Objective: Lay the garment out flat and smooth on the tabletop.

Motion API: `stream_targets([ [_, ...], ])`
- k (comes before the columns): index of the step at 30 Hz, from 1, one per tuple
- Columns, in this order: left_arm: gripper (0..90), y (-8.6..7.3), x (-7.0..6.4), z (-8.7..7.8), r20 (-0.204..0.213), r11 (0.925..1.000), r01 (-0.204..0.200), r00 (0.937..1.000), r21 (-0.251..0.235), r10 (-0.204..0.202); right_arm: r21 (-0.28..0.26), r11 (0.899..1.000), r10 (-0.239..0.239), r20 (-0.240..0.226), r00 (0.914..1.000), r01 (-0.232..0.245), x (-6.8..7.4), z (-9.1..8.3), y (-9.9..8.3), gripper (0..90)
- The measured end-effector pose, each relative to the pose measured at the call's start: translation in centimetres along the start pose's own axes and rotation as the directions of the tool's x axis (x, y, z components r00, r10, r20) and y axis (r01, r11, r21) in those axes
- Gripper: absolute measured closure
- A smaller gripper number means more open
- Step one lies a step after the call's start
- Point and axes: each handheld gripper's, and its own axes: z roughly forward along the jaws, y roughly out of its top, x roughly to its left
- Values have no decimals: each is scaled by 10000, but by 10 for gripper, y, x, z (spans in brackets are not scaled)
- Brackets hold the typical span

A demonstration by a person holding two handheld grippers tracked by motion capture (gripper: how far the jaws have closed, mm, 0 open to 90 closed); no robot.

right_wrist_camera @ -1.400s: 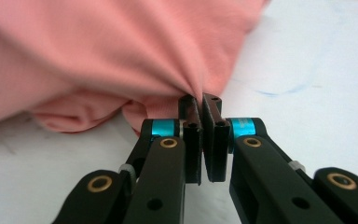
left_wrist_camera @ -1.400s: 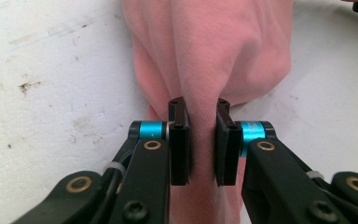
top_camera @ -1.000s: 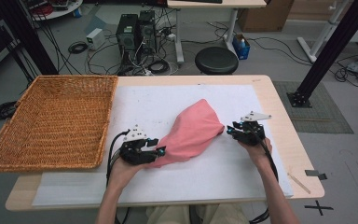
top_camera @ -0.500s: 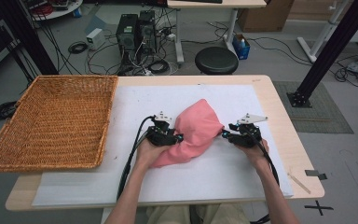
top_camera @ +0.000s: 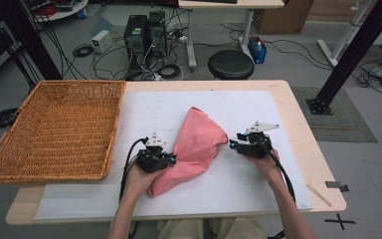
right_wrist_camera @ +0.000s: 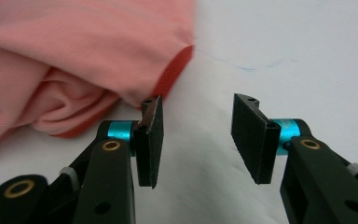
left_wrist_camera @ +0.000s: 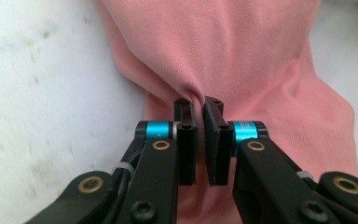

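A pink cloth (top_camera: 196, 144) lies bunched on the white mat (top_camera: 258, 109) in the middle of the table. My left gripper (top_camera: 170, 159) sits at the cloth's lower left edge. In the left gripper view it (left_wrist_camera: 199, 103) is shut on a raised fold of the cloth (left_wrist_camera: 242, 56). My right gripper (top_camera: 234, 145) rests just right of the cloth, a small gap away. In the right gripper view it (right_wrist_camera: 198, 105) stands open over bare mat, its left jaw beside the cloth's darker hem (right_wrist_camera: 172, 74), with nothing between the jaws.
A large wicker basket (top_camera: 54, 129) takes up the table's left side. The wooden table edge (top_camera: 303, 134) runs close by on the right of the mat. A black stool (top_camera: 231, 63), computers and cables stand on the floor beyond the table.
The left gripper swung forward with the cloth, then drew back toward the person. The right gripper has let go of the cloth, which is no longer stretched and has slumped onto the mat.
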Motion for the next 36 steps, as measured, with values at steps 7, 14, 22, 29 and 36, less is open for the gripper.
stream_targets([
  [7, 834, -3, -2, 2, 171, 10000, 23, 9999, -68, -21, -338, 9972, -675, -227, 9975, 667, 22, 25, 13, 639],
  [14, 828, -2, -3, -2, 108, 9992, -17, 9999, -403, 21, 30, 9977, -672, 366, 9971, 671, 13, 20, 13, 900],
  [22, 636, 6, 2, -11, -300, 9902, 204, 9992, -1384, -248, -9, 10000, -96, -765, 9970, 96, 12, 2, 14, 452],
  [29, 557, 18, -3, -11, -430, 9916, -100, 9991, -1289, 45, 457, 9965, -684, -311, 9972, 698, 27, 32, 13, 817],
  [36, 555, 21, 2, -12, -509, 9913, 65, 9986, -1312, -133, -76, 9999, -87, 1582, 9874, 101, -9, -1, 17, 858],
])
